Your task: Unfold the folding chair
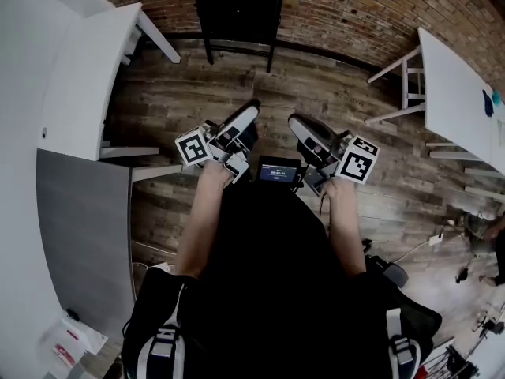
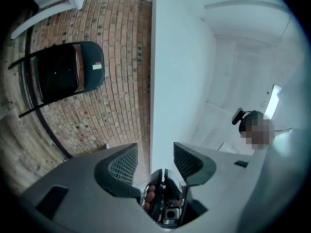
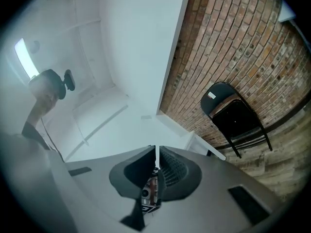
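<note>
Leaning on the brick wall (image 1: 355, 14), the folding chair (image 1: 237, 10) stands folded on the wooden floor (image 1: 331, 93) (well apart from both grippers). Left gripper (image 2: 154, 160): jaws wide, nothing between. Right gripper (image 3: 156, 165): jaws together, empty.

We face a red-brown brick wall (image 1: 355, 14) with a dark strip (image 1: 323, 52) along its foot. Below it lies a floor of weathered brown wooden planks (image 1: 181, 93). A white rectangular table with white legs (image 1: 87, 61) stands at our left, and another white table (image 1: 458, 93) at our right. A flat grey surface (image 1: 79, 227) lies nearer on the left. A plain white wall (image 2: 180, 57) meets the brick, and a bright strip light (image 3: 22, 57) glows.
</note>
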Action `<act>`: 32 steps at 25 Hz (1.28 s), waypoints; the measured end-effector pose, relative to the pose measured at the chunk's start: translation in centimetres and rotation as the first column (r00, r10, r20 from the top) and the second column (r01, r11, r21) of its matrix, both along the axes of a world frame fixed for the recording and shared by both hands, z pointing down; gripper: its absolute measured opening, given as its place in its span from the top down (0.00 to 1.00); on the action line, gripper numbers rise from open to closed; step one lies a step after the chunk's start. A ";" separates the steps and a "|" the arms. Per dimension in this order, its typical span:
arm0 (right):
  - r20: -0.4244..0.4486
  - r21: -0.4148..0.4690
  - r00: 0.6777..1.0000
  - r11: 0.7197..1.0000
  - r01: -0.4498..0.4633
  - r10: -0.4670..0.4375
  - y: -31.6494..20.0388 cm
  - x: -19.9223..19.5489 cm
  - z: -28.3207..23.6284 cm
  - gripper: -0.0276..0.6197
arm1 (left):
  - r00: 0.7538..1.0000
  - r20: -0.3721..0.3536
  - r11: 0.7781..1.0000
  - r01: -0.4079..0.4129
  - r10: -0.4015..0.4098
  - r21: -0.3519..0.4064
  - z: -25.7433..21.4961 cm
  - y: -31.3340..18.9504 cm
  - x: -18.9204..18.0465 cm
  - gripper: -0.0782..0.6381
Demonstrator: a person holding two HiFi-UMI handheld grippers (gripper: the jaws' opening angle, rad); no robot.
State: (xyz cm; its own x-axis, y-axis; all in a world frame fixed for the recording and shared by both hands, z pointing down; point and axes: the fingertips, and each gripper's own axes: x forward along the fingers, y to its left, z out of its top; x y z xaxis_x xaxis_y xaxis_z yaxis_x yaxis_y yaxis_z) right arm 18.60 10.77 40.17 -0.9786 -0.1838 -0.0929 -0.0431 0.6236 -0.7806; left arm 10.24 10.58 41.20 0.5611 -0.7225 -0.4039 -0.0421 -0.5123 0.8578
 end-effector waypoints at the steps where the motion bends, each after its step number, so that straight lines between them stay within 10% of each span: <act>1: -0.014 0.001 1.000 1.000 0.003 -0.003 -0.6 -1.1 0.0 0.91 | 1.000 -0.016 1.000 0.001 -0.001 0.001 0.1 -0.7 -1.0 0.54; 19: -0.137 0.009 0.989 0.998 -0.062 0.063 -4.5 -7.3 -0.3 0.91 | 0.995 -0.093 0.999 -0.042 0.039 -0.028 1.6 -4.6 -6.7 0.54; 32: -0.134 -0.029 0.990 0.999 -0.040 0.036 -11.6 -11.3 1.4 0.91 | 1.000 0.024 0.997 0.003 -0.002 -0.071 3.3 -10.2 -10.5 0.54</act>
